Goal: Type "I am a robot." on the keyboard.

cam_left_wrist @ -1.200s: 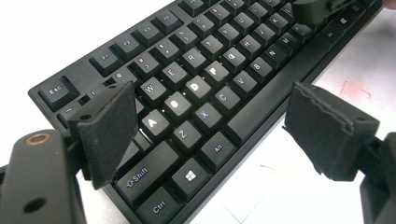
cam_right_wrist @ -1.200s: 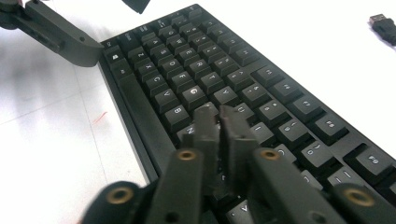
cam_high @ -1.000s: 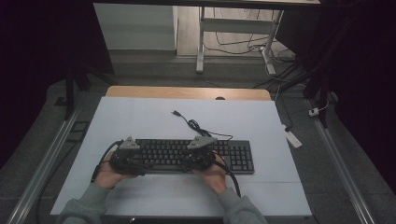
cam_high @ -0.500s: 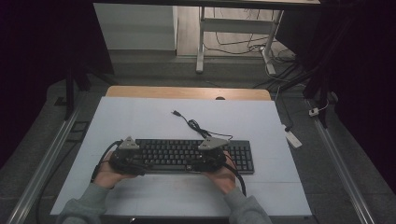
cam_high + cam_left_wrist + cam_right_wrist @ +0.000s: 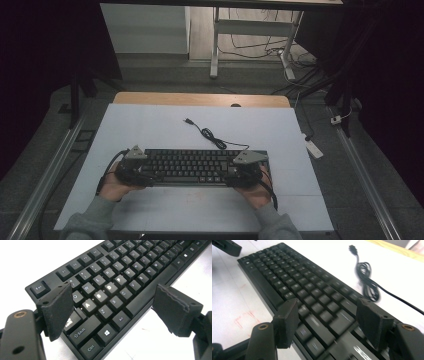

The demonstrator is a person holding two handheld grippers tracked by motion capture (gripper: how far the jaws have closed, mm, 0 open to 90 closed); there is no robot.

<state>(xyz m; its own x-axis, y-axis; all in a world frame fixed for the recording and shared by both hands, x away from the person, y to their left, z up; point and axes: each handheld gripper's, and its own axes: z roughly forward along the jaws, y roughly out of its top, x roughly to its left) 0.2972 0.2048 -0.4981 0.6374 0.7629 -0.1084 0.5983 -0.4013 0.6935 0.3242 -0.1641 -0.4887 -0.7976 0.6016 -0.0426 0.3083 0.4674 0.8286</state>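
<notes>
A black keyboard lies flat on the white tabletop, and its coiled cable trails toward the far side. My left gripper is at the keyboard's left end. In the left gripper view the gripper is open, one pad over the left keys and the other past the front edge, with the lit keys between them. My right gripper is at the keyboard's right end. In the right gripper view the gripper is open; its jaws have just been opening, above the keys, pressing on nothing.
The white board covers a wooden table whose far edge shows. The cable's plug lies loose on the board. A small white device lies off the table at the right. Metal rails run along both sides.
My right gripper has slid right along the keyboard from its middle to its right end, and its jaws have spread. The left gripper and the keyboard have stayed put.
</notes>
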